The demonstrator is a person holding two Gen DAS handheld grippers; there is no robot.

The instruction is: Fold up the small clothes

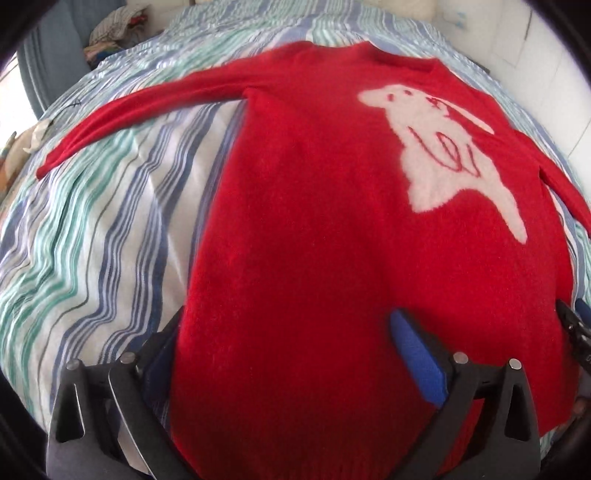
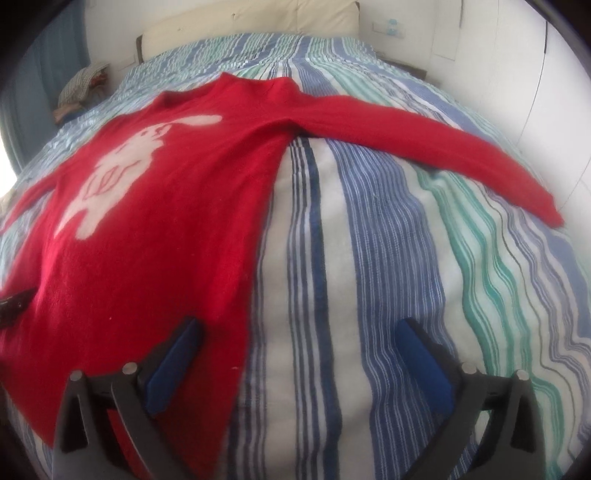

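A red sweater [image 1: 314,221] with a white rabbit figure [image 1: 443,147] lies flat on the striped bed, sleeves spread to both sides; it also shows in the right wrist view [image 2: 155,229]. My left gripper [image 1: 288,325] is open over the sweater's bottom left corner; the left finger is partly under or beside the hem, the right blue pad [image 1: 417,354] is on top. My right gripper [image 2: 299,336] is open over the sweater's bottom right edge, with the left pad [image 2: 177,358] on the red fabric and the right pad [image 2: 424,362] over the sheet.
The striped blue, green and white bedsheet [image 2: 406,240] covers the bed. A pile of clothes [image 2: 81,88] lies at the far left near the headboard [image 2: 258,22]. A white wall is on the right. The other gripper's tip shows at each view's edge [image 1: 576,325].
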